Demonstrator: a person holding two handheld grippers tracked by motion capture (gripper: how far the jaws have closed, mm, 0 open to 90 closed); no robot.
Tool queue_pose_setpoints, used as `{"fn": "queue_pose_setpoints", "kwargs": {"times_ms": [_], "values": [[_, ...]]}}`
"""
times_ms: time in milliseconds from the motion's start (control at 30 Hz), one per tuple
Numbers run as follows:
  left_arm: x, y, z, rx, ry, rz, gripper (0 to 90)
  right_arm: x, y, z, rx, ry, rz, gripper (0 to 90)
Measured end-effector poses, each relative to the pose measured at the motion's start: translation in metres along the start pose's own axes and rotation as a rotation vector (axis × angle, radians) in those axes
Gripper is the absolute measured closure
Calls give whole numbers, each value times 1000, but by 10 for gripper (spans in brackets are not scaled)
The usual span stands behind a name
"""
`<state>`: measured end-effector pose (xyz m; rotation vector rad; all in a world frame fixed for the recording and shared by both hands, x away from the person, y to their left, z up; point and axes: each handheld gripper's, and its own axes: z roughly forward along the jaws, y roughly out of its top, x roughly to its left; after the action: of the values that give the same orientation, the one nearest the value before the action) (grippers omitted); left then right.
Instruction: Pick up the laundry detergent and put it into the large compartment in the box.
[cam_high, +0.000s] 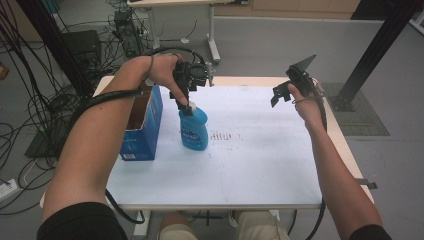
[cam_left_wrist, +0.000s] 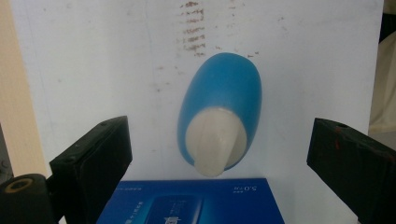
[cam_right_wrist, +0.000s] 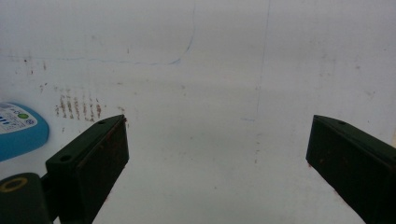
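The blue bottle (cam_high: 194, 129) stands upright on the white bench (cam_high: 260, 150), just right of the open blue box (cam_high: 142, 125). The left gripper (cam_left_wrist: 219, 149) hangs above its white cap (cam_left_wrist: 215, 142), fingers released. The right gripper (cam_right_wrist: 217, 154), far right, is spread wide and holds nothing.

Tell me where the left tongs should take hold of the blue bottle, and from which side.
Grip the white cap of the blue bottle, coming straight down from above. The bottle stands upright on the white table beside the blue box, and its narrow top probably fits the open jaws better than the wide body. The left tongs already hover over it, jaws spread either side of the cap.
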<state>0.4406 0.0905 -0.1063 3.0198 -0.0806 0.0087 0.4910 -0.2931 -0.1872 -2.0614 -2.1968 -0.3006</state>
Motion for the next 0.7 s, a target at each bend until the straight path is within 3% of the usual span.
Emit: {"fn": "queue_pose_setpoints", "kwargs": {"times_ms": [700], "values": [[3, 2, 16, 14, 0, 6, 70, 1, 1, 1, 4, -9, 1, 57]]}}
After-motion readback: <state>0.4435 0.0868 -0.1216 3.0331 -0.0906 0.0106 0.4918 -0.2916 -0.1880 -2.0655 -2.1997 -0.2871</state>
